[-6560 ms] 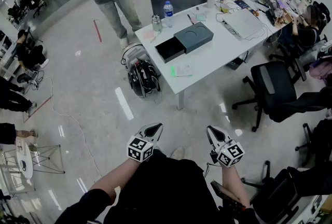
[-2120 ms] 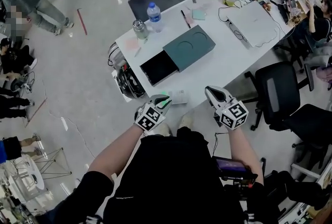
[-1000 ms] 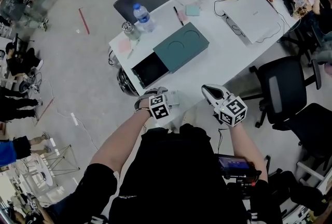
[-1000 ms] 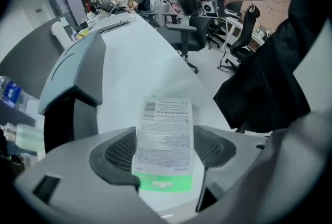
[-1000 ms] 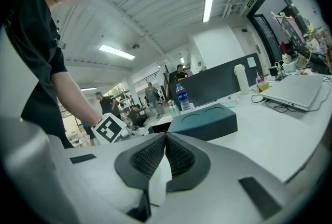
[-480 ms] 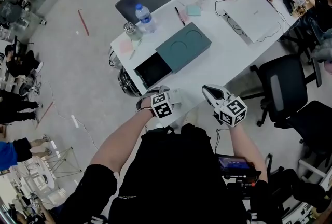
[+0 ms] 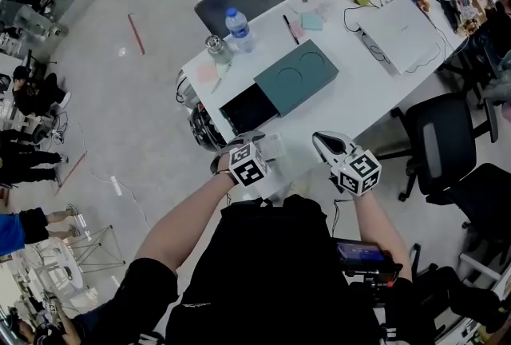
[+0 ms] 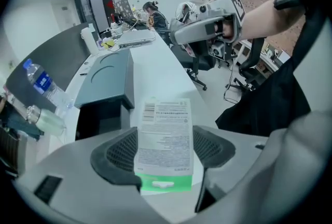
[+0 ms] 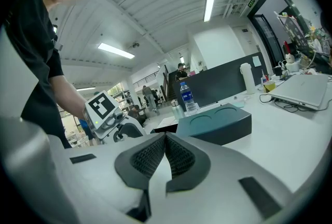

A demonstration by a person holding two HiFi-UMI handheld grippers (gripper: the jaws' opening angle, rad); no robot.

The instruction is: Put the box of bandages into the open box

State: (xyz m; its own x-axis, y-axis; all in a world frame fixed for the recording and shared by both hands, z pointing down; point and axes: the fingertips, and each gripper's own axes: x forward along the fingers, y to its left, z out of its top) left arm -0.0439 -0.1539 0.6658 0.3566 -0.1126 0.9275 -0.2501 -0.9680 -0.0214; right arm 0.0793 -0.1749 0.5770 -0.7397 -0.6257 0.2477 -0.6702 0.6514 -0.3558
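At the near edge of the bench [image 7: 351, 76], head view: the left tool [image 7: 252, 145] has moved in on the box of bandages [image 7: 273, 148]. Two seconds back it was still short of the box; now the box sits right at its tips. The right tool [image 7: 326, 144] hovers beside it, idle. The open box [image 7: 279, 92] is just beyond, its dark tray pulled out of the teal sleeve. The tray looks empty. A water bottle [image 7: 237, 24] stands behind it.

Left gripper view: the pads sit against both long sides of the box of bandages [image 8: 165, 137], green end toward the camera. The grip looks made, but whether the box is off the bench can't be told. The open box's tray [image 8: 101, 114] lies ahead-left, and nothing shows in it.

Right gripper view: the jaws are pressed together with nothing between them.

Read: the pick is done or nearly done. What's left is a lift and a short carry to the tray.
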